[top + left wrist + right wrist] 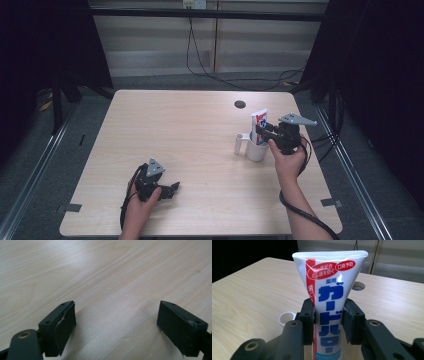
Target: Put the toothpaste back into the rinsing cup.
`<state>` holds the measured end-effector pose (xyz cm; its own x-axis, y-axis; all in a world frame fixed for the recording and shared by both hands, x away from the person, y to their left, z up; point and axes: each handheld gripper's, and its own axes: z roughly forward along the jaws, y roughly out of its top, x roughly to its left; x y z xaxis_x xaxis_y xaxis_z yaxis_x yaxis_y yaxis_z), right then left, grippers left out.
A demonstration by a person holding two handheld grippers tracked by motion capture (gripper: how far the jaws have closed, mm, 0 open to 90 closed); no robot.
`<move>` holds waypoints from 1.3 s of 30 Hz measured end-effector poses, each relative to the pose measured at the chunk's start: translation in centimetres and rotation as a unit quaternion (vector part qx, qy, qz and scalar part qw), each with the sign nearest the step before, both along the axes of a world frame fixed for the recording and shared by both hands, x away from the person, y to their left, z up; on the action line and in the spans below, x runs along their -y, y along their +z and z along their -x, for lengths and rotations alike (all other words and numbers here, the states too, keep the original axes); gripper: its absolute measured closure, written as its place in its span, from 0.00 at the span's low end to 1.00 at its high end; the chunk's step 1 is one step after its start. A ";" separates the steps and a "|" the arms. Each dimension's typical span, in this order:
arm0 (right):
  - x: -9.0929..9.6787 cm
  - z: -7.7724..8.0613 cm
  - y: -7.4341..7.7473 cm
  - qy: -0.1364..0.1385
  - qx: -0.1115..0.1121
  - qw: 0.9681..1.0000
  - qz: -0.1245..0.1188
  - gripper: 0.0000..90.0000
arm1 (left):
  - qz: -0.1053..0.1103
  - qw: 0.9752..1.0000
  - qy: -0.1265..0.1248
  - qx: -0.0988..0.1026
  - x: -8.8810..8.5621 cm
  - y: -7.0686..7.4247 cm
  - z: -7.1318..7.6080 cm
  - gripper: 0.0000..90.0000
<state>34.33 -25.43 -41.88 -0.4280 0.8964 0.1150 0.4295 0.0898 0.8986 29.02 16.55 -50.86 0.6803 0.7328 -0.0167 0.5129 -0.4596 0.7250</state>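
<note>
While the left gripper (167,191) rests low near the table's (190,135) front edge at about seven o'clock, its jaws stand wide apart over bare wood with nothing between them, as the left gripper view confirms (116,322). Across the tabletop toward three o'clock, the right gripper (261,131) pinches a toothpaste tube (259,126) on both flat sides, its pads pressed against the blue-lettered body just below the flared crimped end (329,290).

That tube stands upright, long axis vertical, crimp at twelve o'clock and cap end down, inside a white mug (257,150) whose handle (240,144) points toward nine o'clock. From the right gripper, the tube lies straight ahead and between the jaws; from the left gripper it sits well apart, toward two o'clock.

By this reading, the next move turns on the vertical line of tube and mug: a lift or a lowering has to follow that axis, or the mug may tip. The right hand (287,160) is plainly the nearer one.

Count: two grippers, one tube, one mug, and one round cable hole (240,104) in the table beyond the mug.
</note>
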 end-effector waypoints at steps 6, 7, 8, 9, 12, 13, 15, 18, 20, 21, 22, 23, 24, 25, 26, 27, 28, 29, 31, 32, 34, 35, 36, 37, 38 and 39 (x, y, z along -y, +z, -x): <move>0.1 0.2 -0.1 0.001 -0.003 1.000 0.005 0.72 | 0.000 1.000 0.000 0.000 0.0 0.0 0.0 0.17; 0.1 0.2 -0.1 0.001 -0.003 1.000 0.005 0.72 | 0.000 1.000 0.000 0.000 0.0 0.0 0.0 0.17; 0.0 0.2 -0.1 0.001 -0.003 1.000 0.007 0.72 | 0.000 1.000 0.000 0.000 0.0 0.0 0.0 0.17; 0.0 0.2 -0.2 0.001 -0.003 1.000 0.009 0.72 | 0.000 1.000 0.000 0.000 0.0 0.0 0.0 0.17; 0.0 0.4 -0.3 0.001 -0.004 1.000 0.011 0.72 | 0.000 1.000 0.000 0.000 0.0 0.0 0.0 0.17; 0.0 0.4 -0.3 0.003 -0.004 1.000 0.011 0.72 | 0.000 1.000 0.000 0.000 0.0 0.0 0.0 0.17; 0.0 0.5 -0.4 0.002 -0.004 1.000 0.012 0.72 | 0.000 1.000 0.000 0.000 0.0 0.0 0.0 0.17; 0.0 0.5 -0.6 0.001 -0.005 1.000 0.013 0.72 | 0.000 1.000 0.000 0.000 0.0 0.0 0.0 0.17; 0.1 0.6 -0.7 0.001 -0.006 1.000 0.013 0.72 | 0.000 1.000 0.000 0.000 0.0 0.0 0.0 0.17; 0.1 0.6 -0.7 0.001 -0.007 1.000 0.013 0.72 | 0.000 1.000 0.000 0.000 0.0 0.0 0.0 0.17; 0.1 0.6 -0.7 0.000 -0.007 1.000 0.014 0.72 | 0.000 1.000 0.000 0.000 0.0 0.0 0.0 0.17; 0.1 0.6 -0.7 0.001 -0.007 1.000 0.016 0.72 | 0.000 1.000 0.000 0.000 0.0 0.0 0.0 0.17; 0.1 0.7 -0.8 0.001 -0.008 1.000 0.017 0.72 | 0.000 1.000 0.000 0.000 0.0 0.0 0.0 0.17; 0.1 0.7 -0.8 0.001 -0.008 1.000 0.016 0.72 | 0.000 1.000 0.000 0.000 0.0 0.0 0.0 0.17; 0.1 0.7 -0.9 0.001 -0.009 1.000 0.016 0.72 | 0.000 1.000 0.000 0.000 0.0 0.0 0.0 0.17; 0.1 0.7 -0.9 0.001 -0.011 1.000 0.017 0.72 | 0.000 1.000 0.000 0.000 0.0 0.0 0.0 0.17; 0.1 0.7 -1.0 0.001 -0.010 1.000 0.019 0.72 | 0.000 1.000 0.000 0.000 0.0 0.0 0.0 0.17; 0.1 0.7 -1.1 0.001 -0.013 1.000 0.019 0.72 | 0.000 1.000 0.000 0.000 0.0 0.0 0.0 0.17; 0.1 0.8 -1.2 0.000 -0.014 1.000 0.021 0.72 | 0.000 1.000 0.000 0.000 0.0 0.0 0.0 0.17; 0.1 0.8 -1.2 0.000 -0.015 1.000 0.021 0.71 | 0.000 1.000 0.000 0.000 0.0 0.0 0.0 0.17; 0.1 0.8 -1.2 0.001 -0.016 1.000 0.023 0.71 | 0.000 1.000 0.000 0.000 0.0 0.0 0.0 0.17; 0.1 0.8 -1.3 0.001 -0.017 1.000 0.024 0.71 | 0.000 1.000 0.000 0.000 0.0 0.0 0.0 0.17; 0.1 0.8 -1.3 0.001 -0.017 1.000 0.025 0.71 | 0.000 1.000 0.000 0.000 0.0 0.0 0.0 0.17; 0.1 0.8 -1.3 0.002 -0.017 0.999 0.027 0.71 | 0.000 1.000 0.000 0.000 0.0 0.0 0.0 0.17; 0.1 0.8 -1.4 0.001 -0.018 0.999 0.027 0.71 | 0.000 1.000 0.000 0.000 0.0 0.0 0.0 0.17; 0.1 0.9 -1.4 0.001 -0.018 0.999 0.028 0.71 | 0.000 1.000 0.000 0.000 0.0 0.0 0.0 0.17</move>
